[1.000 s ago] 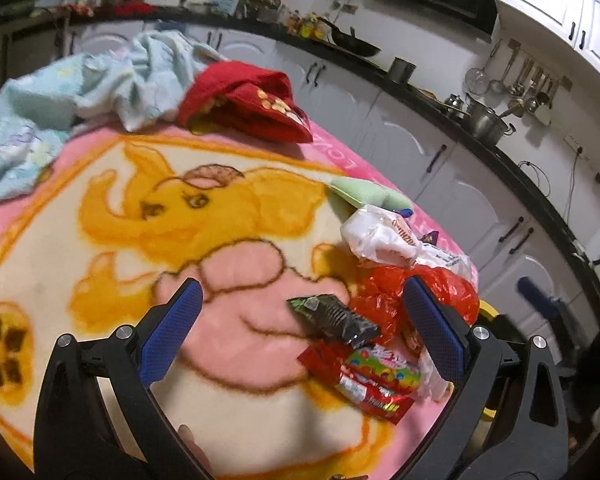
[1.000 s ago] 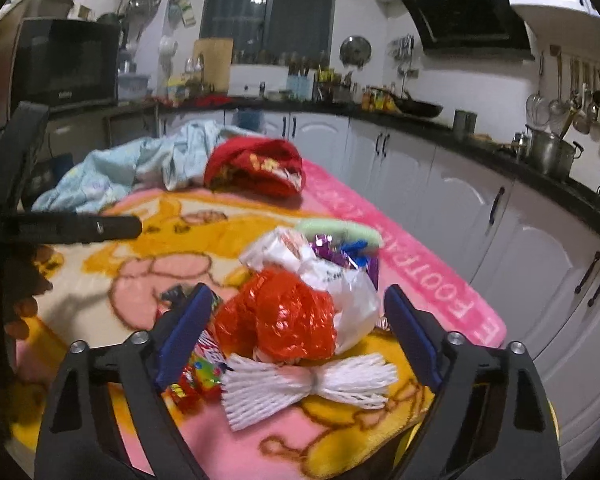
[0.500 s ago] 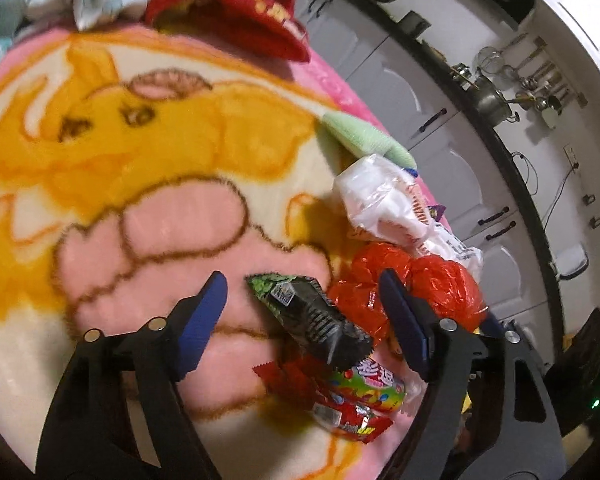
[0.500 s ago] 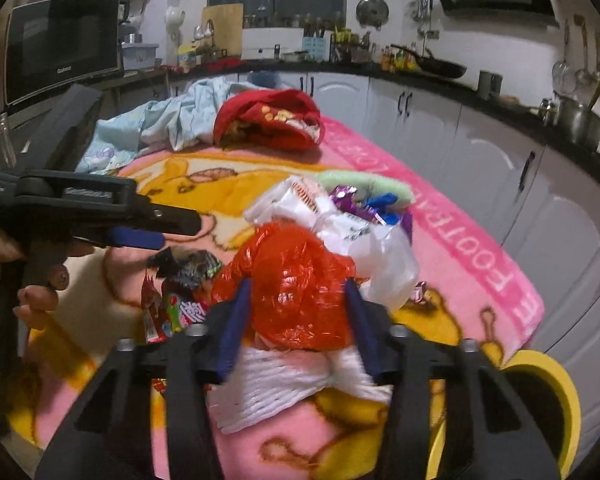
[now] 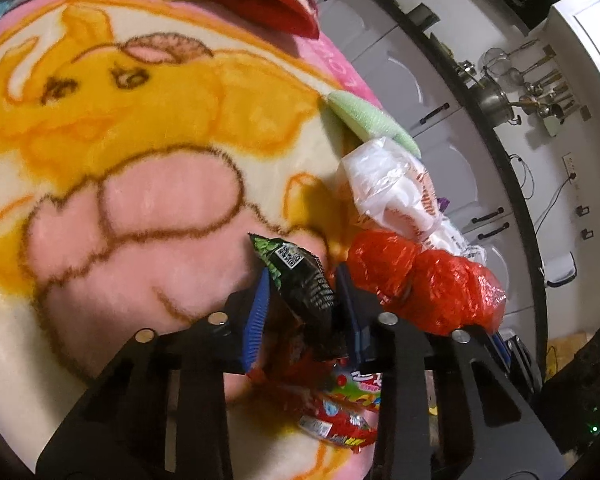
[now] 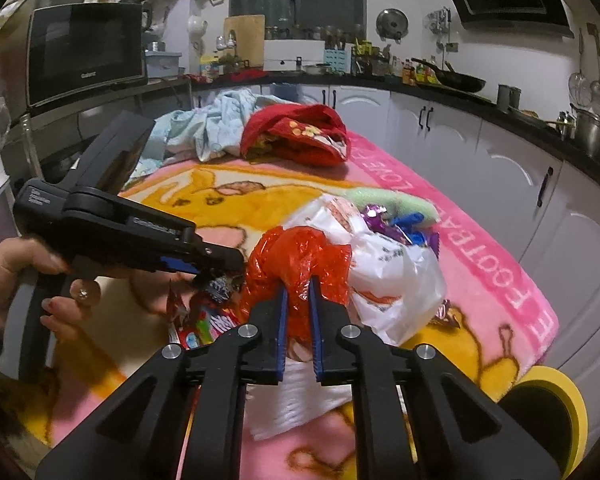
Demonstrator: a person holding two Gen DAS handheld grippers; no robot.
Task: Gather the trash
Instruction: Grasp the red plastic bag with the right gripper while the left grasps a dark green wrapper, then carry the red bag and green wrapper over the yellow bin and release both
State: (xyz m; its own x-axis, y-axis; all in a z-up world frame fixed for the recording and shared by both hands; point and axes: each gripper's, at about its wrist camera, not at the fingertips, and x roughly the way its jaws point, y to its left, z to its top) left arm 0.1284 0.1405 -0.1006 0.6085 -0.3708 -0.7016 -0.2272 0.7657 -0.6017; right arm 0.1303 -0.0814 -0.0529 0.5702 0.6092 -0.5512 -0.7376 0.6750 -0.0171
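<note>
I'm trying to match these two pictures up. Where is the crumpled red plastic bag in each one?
Left wrist view: red plastic bag at lower right, beside the jaws closing around a black wrapper.
Right wrist view: centre, red plastic bag pinched in the shut jaws.
Shared landmark: the white plastic bag touching it.

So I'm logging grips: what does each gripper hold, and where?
The right gripper is shut on the crumpled red plastic bag at its near edge. The left gripper, jaws closing, pinches the black-and-green snack wrapper mid-body.

The black microwave oven [image 6: 86, 50], far left beyond the right tongs, read "Galanz". The pink fleece blanket's [image 6: 480, 240] right border showed "LOVE" and "FOOTBA".
</note>
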